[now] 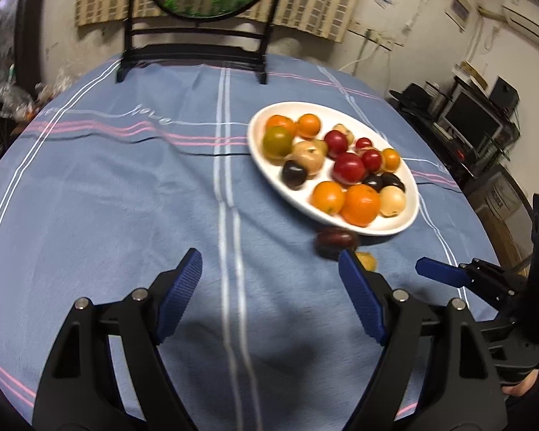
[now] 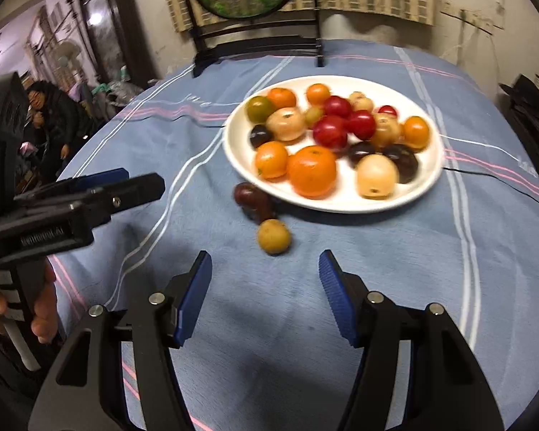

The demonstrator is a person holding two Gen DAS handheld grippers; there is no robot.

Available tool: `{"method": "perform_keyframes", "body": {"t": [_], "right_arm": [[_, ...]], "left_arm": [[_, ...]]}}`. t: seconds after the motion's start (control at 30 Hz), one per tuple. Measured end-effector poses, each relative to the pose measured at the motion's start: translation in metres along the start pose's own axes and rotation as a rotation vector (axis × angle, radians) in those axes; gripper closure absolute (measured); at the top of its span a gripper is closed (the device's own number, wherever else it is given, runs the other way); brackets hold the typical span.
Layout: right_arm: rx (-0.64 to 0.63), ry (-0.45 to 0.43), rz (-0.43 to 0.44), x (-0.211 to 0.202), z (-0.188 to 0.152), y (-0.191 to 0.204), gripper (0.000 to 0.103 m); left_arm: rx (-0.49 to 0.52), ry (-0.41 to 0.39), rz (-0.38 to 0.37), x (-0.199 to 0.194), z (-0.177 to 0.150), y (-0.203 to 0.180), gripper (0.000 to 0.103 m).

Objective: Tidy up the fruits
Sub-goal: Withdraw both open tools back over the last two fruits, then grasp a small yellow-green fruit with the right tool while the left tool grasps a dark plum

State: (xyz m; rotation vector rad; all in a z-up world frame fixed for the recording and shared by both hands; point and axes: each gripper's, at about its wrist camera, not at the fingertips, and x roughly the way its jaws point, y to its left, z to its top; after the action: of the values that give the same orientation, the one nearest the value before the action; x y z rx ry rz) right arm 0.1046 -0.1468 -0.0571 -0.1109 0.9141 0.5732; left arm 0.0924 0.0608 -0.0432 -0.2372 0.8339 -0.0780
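Note:
A white oval plate [image 1: 409, 221] [image 2: 233, 154] holds several fruits: oranges, red and dark plums, pale yellow ones. Two fruits lie on the cloth by the plate's near rim: a dark plum [image 1: 334, 242] [image 2: 251, 197] and a small yellow-brown fruit [image 1: 367, 260] [image 2: 273, 236]. My left gripper [image 1: 269, 269] stands open over bare cloth, left of the loose fruits, nothing between its blue pads. My right gripper [image 2: 266, 269] is open too, just short of the yellow-brown fruit, which lies beyond its fingertips. Each gripper shows at the edge of the other's view.
The round table wears a blue striped cloth [image 1: 107, 197] [image 2: 431, 251]. A black chair [image 1: 194, 46] [image 2: 258, 43] stands at the far side. A monitor and boxes [image 1: 474, 118] fill the right; a seated person [image 2: 54, 115] is at the far left.

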Motion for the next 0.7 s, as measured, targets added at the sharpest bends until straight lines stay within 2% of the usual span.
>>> {"method": "perform_keyframes", "body": {"t": [0.07, 0.17, 0.23, 0.3, 0.4, 0.53, 0.7], "right_arm": [[-0.027, 0.017, -0.041, 0.012, 0.004, 0.006, 0.043], [-0.027, 0.048, -0.042, 0.029, 0.008, 0.006, 0.055], [-0.021, 0.065, -0.058, 0.039, 0.011, 0.004, 0.056], [-0.004, 0.087, -0.059, 0.049, 0.014, 0.000, 0.066], [0.001, 0.098, -0.073, 0.057, 0.013, -0.004, 0.074], [0.023, 0.099, -0.053, 0.044, 0.007, -0.006, 0.075], [0.070, 0.032, -0.069, 0.001, -0.012, -0.019, 0.075]], "left_arm": [[-0.015, 0.005, 0.006, 0.000, -0.002, 0.007, 0.023], [-0.025, 0.006, 0.004, -0.001, -0.005, 0.013, 0.023], [-0.024, 0.007, 0.002, -0.002, -0.005, 0.014, 0.023], [-0.020, 0.006, -0.001, -0.003, -0.006, 0.013, 0.023], [-0.003, 0.009, -0.006, -0.002, -0.006, 0.006, 0.023], [0.028, 0.028, -0.006, 0.005, -0.007, -0.007, 0.023], [0.072, 0.063, -0.030, 0.022, -0.007, -0.030, 0.023]]}}
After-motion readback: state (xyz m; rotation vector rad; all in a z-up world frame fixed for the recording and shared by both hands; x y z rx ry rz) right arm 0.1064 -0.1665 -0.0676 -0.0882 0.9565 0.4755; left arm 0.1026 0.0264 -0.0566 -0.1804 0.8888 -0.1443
